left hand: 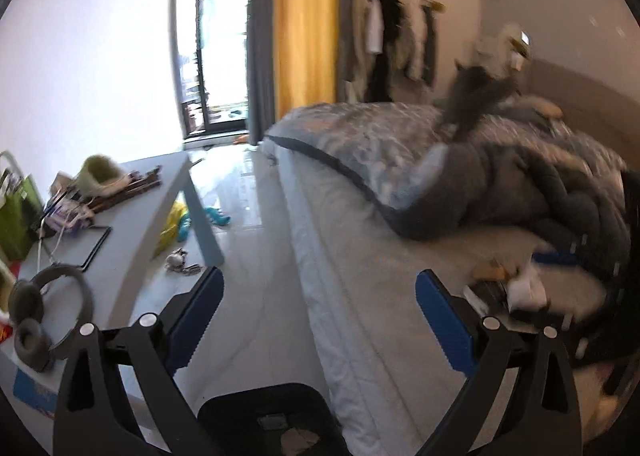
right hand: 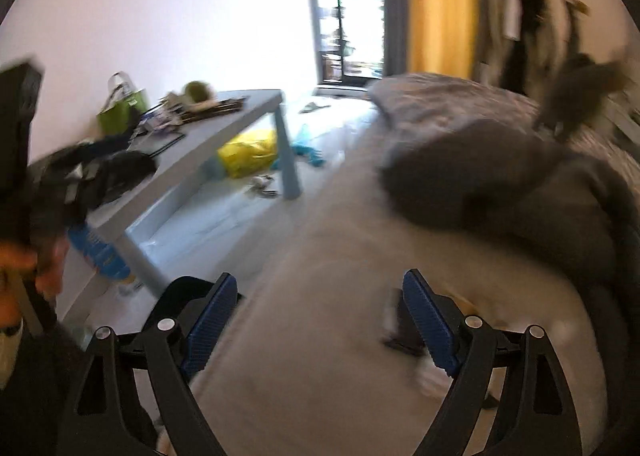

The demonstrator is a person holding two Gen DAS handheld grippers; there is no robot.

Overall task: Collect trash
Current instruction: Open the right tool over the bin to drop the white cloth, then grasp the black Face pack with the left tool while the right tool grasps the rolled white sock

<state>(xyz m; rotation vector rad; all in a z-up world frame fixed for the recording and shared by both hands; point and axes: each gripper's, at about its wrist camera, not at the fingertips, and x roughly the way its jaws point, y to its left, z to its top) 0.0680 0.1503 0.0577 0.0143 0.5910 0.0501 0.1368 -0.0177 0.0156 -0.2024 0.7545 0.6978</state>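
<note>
My left gripper (left hand: 320,316) is open and empty, above the edge of a bed (left hand: 360,296). A black trash bin (left hand: 272,416) with crumpled scraps inside stands on the floor just below it. White and yellow scraps and a dark flat item (left hand: 508,284) lie on the bed right of its right finger. My right gripper (right hand: 320,320) is open and empty over the bed sheet (right hand: 320,376). Blurred scraps (right hand: 400,324) lie by its right finger. A small crumpled scrap (left hand: 176,258) lies on the floor by the table leg.
A grey low table (left hand: 156,192) on the left holds headphones (left hand: 48,316), a tablet, a green bag (left hand: 16,216) and clutter. A yellow bag (right hand: 248,150) and a teal item lie under it. A grey duvet (left hand: 480,184) is heaped on the bed. The views are blurred.
</note>
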